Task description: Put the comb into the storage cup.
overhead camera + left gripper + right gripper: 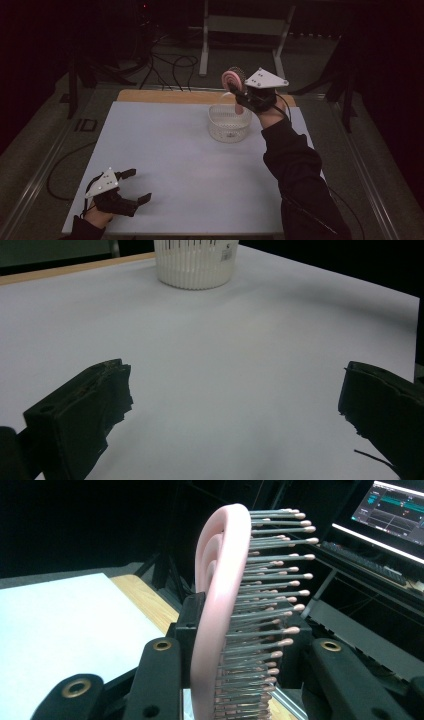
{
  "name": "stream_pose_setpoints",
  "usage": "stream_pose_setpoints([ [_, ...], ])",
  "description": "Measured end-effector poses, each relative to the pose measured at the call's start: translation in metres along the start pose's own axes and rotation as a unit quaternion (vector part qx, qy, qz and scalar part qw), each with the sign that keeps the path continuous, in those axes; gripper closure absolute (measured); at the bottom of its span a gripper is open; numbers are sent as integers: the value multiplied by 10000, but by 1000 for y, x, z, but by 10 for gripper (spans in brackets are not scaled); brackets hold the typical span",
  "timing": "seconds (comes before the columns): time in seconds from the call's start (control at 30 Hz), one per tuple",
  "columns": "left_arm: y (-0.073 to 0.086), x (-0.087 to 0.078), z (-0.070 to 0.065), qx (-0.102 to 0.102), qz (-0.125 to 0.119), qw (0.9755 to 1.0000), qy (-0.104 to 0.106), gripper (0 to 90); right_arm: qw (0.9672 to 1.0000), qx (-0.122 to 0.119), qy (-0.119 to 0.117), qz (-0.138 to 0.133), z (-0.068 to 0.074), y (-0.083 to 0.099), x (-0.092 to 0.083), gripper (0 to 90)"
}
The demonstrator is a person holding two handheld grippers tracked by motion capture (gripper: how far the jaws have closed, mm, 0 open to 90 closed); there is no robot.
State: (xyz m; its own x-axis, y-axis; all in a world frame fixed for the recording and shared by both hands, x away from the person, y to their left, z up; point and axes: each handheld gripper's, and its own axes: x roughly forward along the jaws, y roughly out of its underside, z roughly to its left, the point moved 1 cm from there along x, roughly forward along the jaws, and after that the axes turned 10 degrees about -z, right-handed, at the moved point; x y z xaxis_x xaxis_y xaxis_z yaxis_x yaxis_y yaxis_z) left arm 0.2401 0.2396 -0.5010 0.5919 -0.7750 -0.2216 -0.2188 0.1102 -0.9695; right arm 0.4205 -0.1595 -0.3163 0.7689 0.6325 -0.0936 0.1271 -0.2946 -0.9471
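Note:
A pink hairbrush (231, 79) with metal bristles is held upright, head up, above the far rim of a white slatted basket (220, 131). My right gripper (237, 95) is shut on it, reaching in from the right. In the right gripper view the jaws clamp the pink hairbrush (220, 580) across its back and bristles, right gripper (240, 645). My left gripper (140, 185) rests low near the table's front left corner, jaws wide apart and holding nothing. In the left gripper view the left gripper (235, 390) faces the basket (195, 270) far across the table.
The white table top (175, 160) has a wooden strip (165, 96) along its far edge. Cables and a metal stand lie on the dark floor beyond. A lit monitor (395, 510) stands at the right in the right gripper view.

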Motion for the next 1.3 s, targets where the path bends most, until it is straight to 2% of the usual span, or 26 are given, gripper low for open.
stream_pose_setpoints([
  [0.1,0,0,0,6,-11,10000,13,0,10000,-64,15,73,2,7,5,644],
  [0.47,0,0,0,15,-24,10000,51,0,9997,67,-38,233,9,34,19,644],
  [0.6,0,0,0,22,-14,10000,66,0,9996,-19,-27,285,12,41,23,644],
  [1.07,1,0,0,13,-23,10000,80,0,9990,-33,-86,434,22,67,31,644],
  [1.3,1,0,0,17,-28,10000,90,0,9988,-187,-109,436,29,80,33,644],
])
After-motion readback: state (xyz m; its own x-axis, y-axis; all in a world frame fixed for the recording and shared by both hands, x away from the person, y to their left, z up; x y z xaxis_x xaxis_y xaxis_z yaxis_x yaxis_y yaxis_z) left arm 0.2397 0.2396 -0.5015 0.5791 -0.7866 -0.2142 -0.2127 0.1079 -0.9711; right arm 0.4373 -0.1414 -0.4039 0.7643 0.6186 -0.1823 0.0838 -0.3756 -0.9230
